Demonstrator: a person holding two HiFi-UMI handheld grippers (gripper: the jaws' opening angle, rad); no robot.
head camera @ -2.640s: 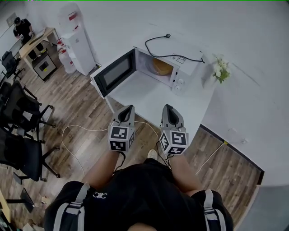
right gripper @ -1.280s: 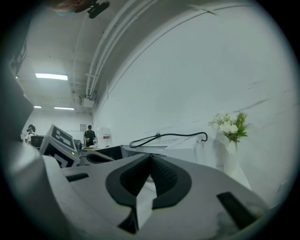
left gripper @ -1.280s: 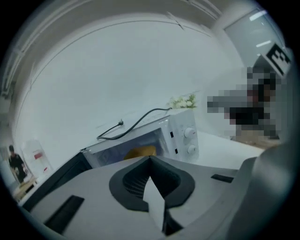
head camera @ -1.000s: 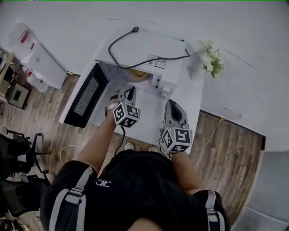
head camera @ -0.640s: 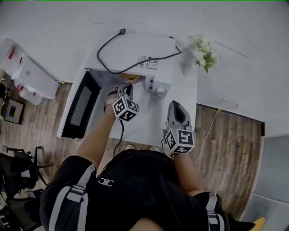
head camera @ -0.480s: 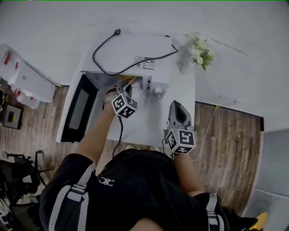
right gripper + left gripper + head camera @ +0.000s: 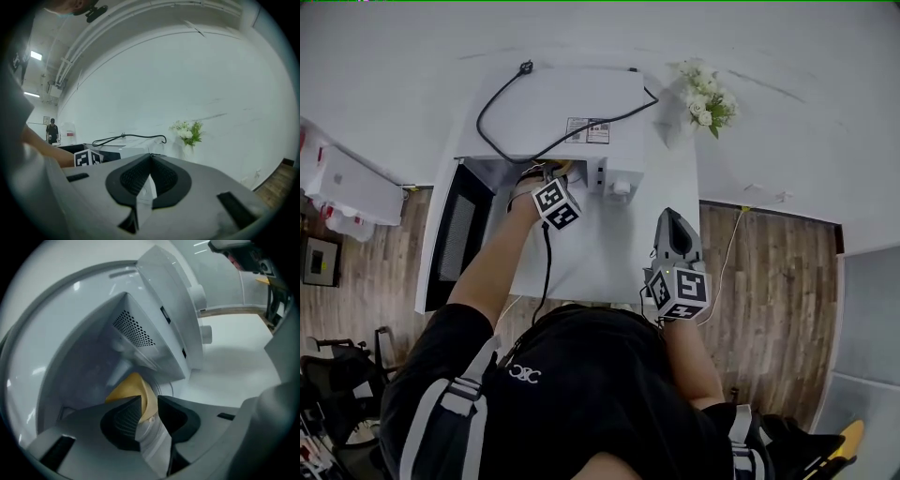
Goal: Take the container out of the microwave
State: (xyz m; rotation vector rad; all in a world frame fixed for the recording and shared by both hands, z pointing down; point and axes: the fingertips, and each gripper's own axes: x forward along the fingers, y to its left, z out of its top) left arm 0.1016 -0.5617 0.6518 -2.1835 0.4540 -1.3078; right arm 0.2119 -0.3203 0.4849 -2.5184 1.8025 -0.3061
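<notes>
A white microwave [image 7: 581, 98] stands on a white table [image 7: 600, 253] with its door [image 7: 450, 234] swung open to the left. A yellow container [image 7: 133, 390] sits on the turntable inside; in the head view only a sliver of it [image 7: 562, 167] shows. My left gripper [image 7: 149, 400] reaches into the cavity, its jaws have just been opening, and the container's near edge shows in the gap, with the pads not pressing on it. In the head view this left gripper [image 7: 547, 176] is at the cavity mouth. My right gripper [image 7: 675, 220] hovers over the table's right part, shut and empty.
A black power cable [image 7: 502, 103] lies looped on the microwave's top. A vase of white flowers [image 7: 705, 97] stands right of the microwave by the wall. The microwave's control knobs [image 7: 202, 315] face the table. Wooden floor [image 7: 769, 272] lies to both sides.
My left gripper has gone forward and down into the microwave's cavity. The right gripper has shifted slightly over the table. The head view has closed in above the microwave.
</notes>
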